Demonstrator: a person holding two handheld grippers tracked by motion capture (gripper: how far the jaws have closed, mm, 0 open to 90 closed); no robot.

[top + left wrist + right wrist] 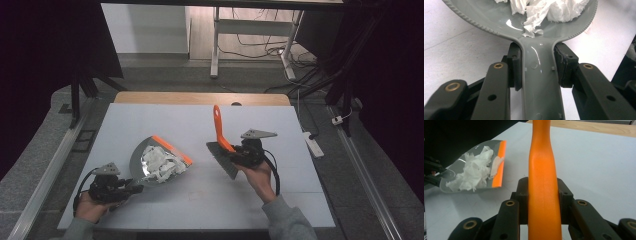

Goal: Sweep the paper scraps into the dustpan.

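Left gripper (131, 189) has its jaws closed tight on the grey handle of the dustpan (159, 161); in the left gripper view both pads press the handle's sides, left pad (514, 65) and right pad (564, 65), nothing loose between them. The dustpan (499, 20) spreads out straight ahead of the jaws, its pan resting on the white surface (150, 120). Crumpled white paper scraps (544, 12) sit in the pan just beyond the jaw tips. The orange strip (172, 149) along the pan's front lip is at the far end from the jaws.

Right gripper (235, 156) has its jaws clamped on the brush (222, 145), gripping the orange handle (543, 182) low down. The handle runs up between the jaws and well past their tips. In the high view the grey brush head (222, 159) angles down toward the surface, just left of the jaws; whether it touches, cannot tell.

From the right gripper view, the dustpan (456, 175) lies ahead and to the left of the jaws, well apart, with the paper scraps (474, 175) piled in it and the orange strip (499, 165) on the side nearest the brush handle.
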